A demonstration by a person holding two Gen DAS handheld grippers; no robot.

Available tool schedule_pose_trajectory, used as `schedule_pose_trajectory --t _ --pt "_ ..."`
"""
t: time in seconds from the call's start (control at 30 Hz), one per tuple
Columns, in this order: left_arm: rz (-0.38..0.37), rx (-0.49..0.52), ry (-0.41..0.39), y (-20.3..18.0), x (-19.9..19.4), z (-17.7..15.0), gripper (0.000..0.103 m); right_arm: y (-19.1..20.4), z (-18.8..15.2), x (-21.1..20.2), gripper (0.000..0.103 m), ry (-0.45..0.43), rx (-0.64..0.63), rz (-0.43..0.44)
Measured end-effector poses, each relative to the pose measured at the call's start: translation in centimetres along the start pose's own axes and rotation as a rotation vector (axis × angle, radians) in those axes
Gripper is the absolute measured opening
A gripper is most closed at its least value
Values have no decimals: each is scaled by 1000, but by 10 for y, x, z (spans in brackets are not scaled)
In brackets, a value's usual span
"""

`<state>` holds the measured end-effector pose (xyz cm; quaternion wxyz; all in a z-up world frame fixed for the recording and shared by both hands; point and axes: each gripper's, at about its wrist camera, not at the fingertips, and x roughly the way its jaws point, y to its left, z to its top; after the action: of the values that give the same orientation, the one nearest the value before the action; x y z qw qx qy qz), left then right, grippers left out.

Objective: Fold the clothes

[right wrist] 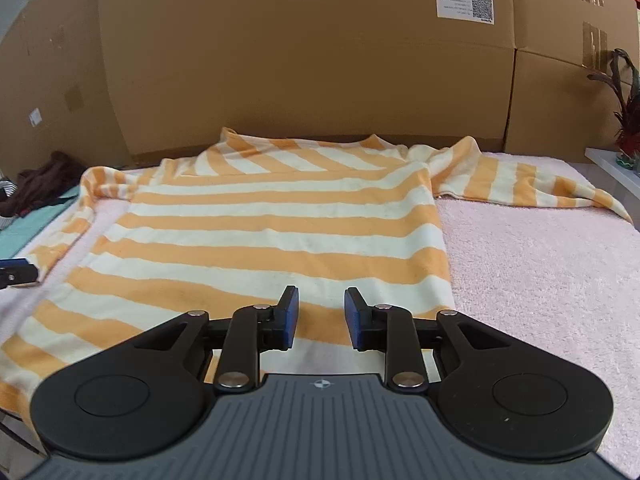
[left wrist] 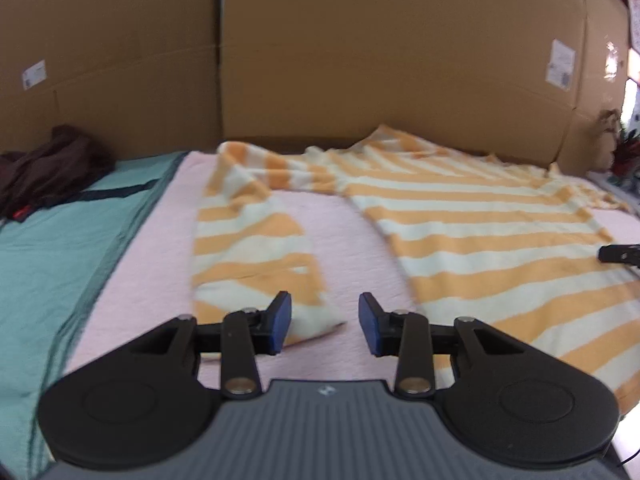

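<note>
The striped sweater [right wrist: 276,216] lies spread flat on the pink towel [right wrist: 540,272], body open, neckline up against the cardboard boxes [right wrist: 304,48]. One sleeve [left wrist: 256,240] runs down beside the body, the other sleeve [right wrist: 520,184] trails out sideways, a little rumpled. No fold shows anywhere on it, so the whole fold is left to make. The left gripper [left wrist: 325,326] hangs just past the near sleeve's cuff, jaws parted, gripping nothing. The right gripper [right wrist: 321,318] hovers over the sweater's hem, jaws apart too, empty. Beyond the sweater's left sleeve, a dark garment [left wrist: 48,164] sits on a teal cloth [left wrist: 60,248].
</note>
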<state>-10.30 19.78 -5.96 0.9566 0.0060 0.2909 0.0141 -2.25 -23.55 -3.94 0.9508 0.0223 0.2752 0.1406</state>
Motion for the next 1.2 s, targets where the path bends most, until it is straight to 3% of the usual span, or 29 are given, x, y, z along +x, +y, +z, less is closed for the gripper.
schedule_pose_trajectory --t 0.07,0.13,0.17,0.23,0.5,0.67,0.77,0.83,1.1,1.2 --pt "3 50 1 2 -4 -7 40 -1 -4 3 31 -11 1 -5" --pt "-2 106 -14 -4 -7 -13 59 3 -9 3 34 -34 -42 -11" --pt "5 135 -23 -8 -8 -15 63 6 -9 4 35 -36 -62 -20" --pt "28 165 -40 -13 -4 -14 64 11 -10 5 35 -40 -99 -40" --pt "48 154 -64 -15 11 -8 66 3 -11 4 35 -54 -18 -11" --pt "21 122 -74 -12 12 -9 56 1 -12 4 35 -60 6 -2" --pt "5 82 -82 -7 13 -9 36 -1 -13 3 35 -64 21 4" --pt "-7 56 -87 -4 13 -9 15 -2 -13 3 35 -67 30 7" --pt "-36 -147 -111 35 10 3 9 -3 -15 2 35 -75 44 13" --pt "-37 -235 -168 62 -2 20 9 -1 -15 2 35 -72 22 2"
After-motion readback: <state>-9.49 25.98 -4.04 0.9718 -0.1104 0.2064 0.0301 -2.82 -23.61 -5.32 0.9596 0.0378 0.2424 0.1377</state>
